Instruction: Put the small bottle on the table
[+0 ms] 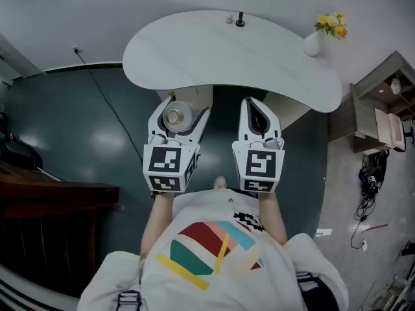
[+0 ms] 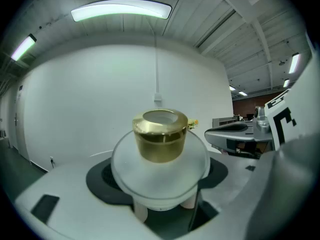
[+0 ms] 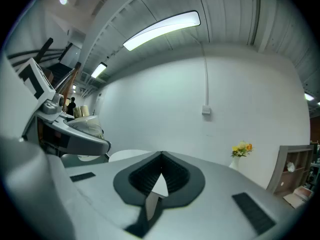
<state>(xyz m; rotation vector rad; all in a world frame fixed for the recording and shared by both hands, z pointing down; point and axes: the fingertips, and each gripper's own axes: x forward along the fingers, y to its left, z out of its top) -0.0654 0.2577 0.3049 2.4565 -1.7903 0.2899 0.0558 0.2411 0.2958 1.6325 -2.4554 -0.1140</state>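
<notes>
The small bottle (image 1: pixel 175 116) has a round frosted white body and a gold cap. My left gripper (image 1: pixel 185 109) is shut on it and holds it in the air, just short of the near edge of the white table (image 1: pixel 214 50). In the left gripper view the bottle (image 2: pixel 160 159) fills the space between the jaws, gold cap (image 2: pixel 160 136) pointing away from the camera. To its right, my right gripper (image 1: pixel 258 105) is at the same height, shut and empty. In its own view the right gripper (image 3: pixel 159 184) has its dark pads together with nothing between them.
On the table's far right end stands a white vase of yellow flowers (image 1: pixel 314 41). Two small items (image 1: pixel 240 21) sit at its far edge. A wooden shelf unit (image 1: pixel 382 102) is at the right. Dark furniture (image 1: pixel 39 199) is at the left. A black cable (image 1: pixel 110 109) crosses the dark floor.
</notes>
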